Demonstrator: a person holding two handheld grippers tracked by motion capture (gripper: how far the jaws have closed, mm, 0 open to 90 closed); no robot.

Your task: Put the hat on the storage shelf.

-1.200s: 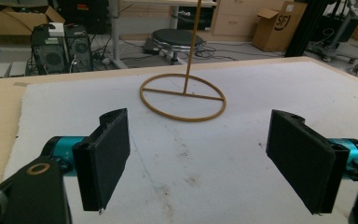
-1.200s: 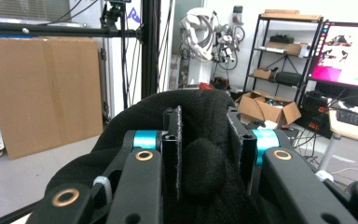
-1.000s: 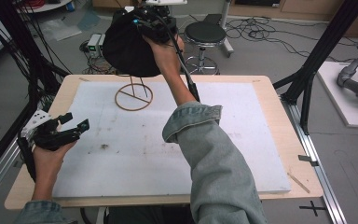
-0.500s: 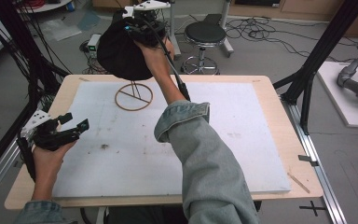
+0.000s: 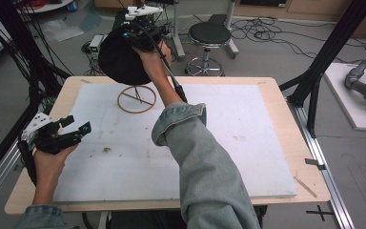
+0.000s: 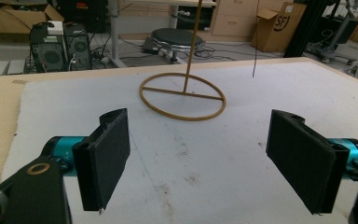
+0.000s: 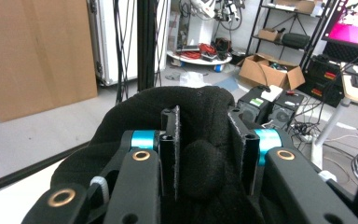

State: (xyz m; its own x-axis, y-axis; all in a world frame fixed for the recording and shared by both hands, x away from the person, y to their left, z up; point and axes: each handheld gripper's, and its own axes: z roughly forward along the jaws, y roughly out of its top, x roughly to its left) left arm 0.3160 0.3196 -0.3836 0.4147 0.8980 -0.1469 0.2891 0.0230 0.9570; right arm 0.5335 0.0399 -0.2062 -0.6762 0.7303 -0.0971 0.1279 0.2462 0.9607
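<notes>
Black hat point(image 5: 120, 61), pinched by right gripper point(image 7: 209, 154), stand point(image 5: 137, 98) top hidden behind it, left gripper point(image 6: 198, 158) held open, empty.

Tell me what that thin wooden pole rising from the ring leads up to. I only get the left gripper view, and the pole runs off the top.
Observer: A black hat is held just over the stand. The pole's tip is hidden behind it, so I cannot tell if they touch.
Operator: Is the hat floating there on its own?
Observer: No, the right gripper is shut on a fold of its fabric.
Operator: And what moves that gripper?
Observer: A person's hand, in a denim sleeve, reaching forward across the table.
</notes>
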